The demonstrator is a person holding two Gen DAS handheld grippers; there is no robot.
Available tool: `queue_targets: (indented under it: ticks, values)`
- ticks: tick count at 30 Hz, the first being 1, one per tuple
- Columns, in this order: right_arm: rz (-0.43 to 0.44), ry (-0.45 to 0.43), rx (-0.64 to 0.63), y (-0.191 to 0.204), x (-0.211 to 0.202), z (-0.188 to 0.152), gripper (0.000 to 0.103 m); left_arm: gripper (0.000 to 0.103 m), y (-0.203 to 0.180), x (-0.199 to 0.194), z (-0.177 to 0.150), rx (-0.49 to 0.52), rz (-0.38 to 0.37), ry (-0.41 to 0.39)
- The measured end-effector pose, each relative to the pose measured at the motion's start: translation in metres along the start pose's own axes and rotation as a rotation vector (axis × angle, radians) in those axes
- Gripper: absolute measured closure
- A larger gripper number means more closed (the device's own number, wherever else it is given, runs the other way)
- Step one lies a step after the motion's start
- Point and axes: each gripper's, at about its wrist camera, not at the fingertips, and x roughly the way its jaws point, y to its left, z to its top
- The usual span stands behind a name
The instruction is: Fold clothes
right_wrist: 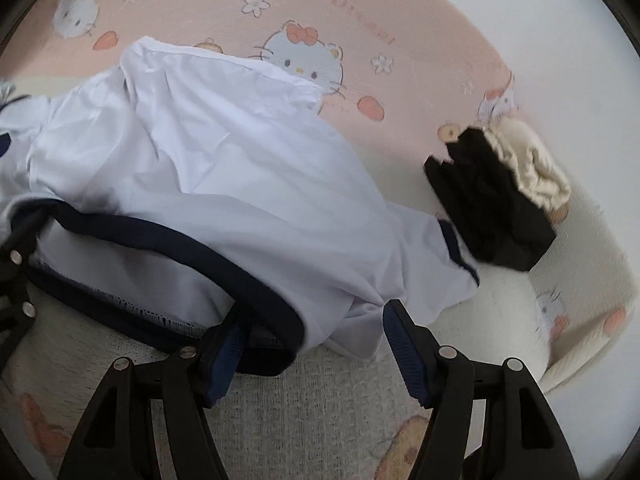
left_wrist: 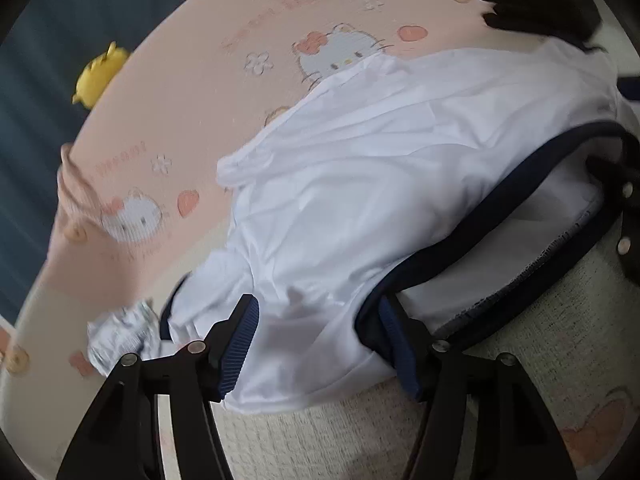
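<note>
Left gripper (left_wrist: pixel 316 340) jaws wide apart, shirt (left_wrist: pixel 360 184) edge lay slack between, pads not pressing. Right gripper (right_wrist: pixel 312 344) likewise gaped over navy collar (right_wrist: pixel 192 252); nothing gripped. Shirt crumpled on bed (right_wrist: pixel 400 8). Beyond: black garment (right_wrist: pixel 492 216).

Left wrist view: looks steeply down along its fingers (left_wrist: pixel 240 332), close over the near edge of the pink printed bedsheet (left_wrist: pixel 192 100). Right wrist view: same downward tilt, equally close, set further right. Both share the white navy-trimmed shirt (left_wrist: pixel 380 160) (right_wrist: pixel 224 160) and the black folded garment (left_wrist: pixel 536 4) (right_wrist: pixel 492 208).
</note>
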Motion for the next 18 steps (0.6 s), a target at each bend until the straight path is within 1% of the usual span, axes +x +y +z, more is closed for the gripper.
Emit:
queue_targets:
  ticks: [3, 5, 7, 8, 9, 10, 11, 12, 13, 14, 16, 18]
  values:
    - [0.021, -0.004, 0.017, -0.002, 0.003, -0.002, 0.037, 0.043, -0.006, -0.003, -0.002, 0.052, 0.014, -0.026]
    - [0.056, 0.003, 0.049, -0.006, 0.005, -0.003, 0.042, 0.043, -0.005, -0.005, -0.007, 0.048, 0.013, -0.040]
    - [0.087, 0.006, 0.056, -0.004, 0.004, -0.003, 0.057, 0.043, -0.004, -0.007, -0.012, 0.032, 0.010, -0.052]
    - [0.078, -0.001, 0.034, 0.000, 0.003, -0.004, 0.061, 0.043, -0.004, -0.008, -0.014, 0.029, 0.013, -0.060]
    - [0.064, -0.010, 0.007, 0.005, 0.001, -0.004, 0.067, 0.044, -0.004, -0.009, -0.015, 0.029, 0.015, -0.066]
    - [0.050, -0.019, -0.020, 0.010, -0.001, -0.005, 0.079, 0.045, -0.004, -0.010, -0.016, 0.032, 0.016, -0.069]
    - [0.031, -0.015, -0.034, 0.014, -0.001, -0.006, 0.087, 0.050, -0.004, -0.010, -0.016, 0.037, 0.014, -0.070]
    - [0.012, -0.008, -0.045, 0.017, -0.002, -0.007, 0.095, 0.061, -0.005, -0.010, -0.017, 0.046, 0.006, -0.066]
    - [0.008, -0.004, -0.032, 0.016, -0.002, -0.007, 0.095, 0.067, -0.006, -0.010, -0.019, 0.062, 0.006, -0.064]
    - [0.019, 0.003, -0.001, 0.011, -0.004, -0.007, 0.095, 0.076, -0.008, -0.011, -0.023, 0.090, 0.022, -0.064]
    - [0.042, 0.007, 0.057, 0.001, -0.010, -0.006, 0.095, 0.078, -0.011, -0.015, -0.029, 0.129, 0.042, -0.076]
    - [0.064, -0.001, 0.104, -0.009, -0.021, -0.005, 0.095, 0.079, -0.011, -0.024, -0.038, 0.145, 0.041, -0.088]
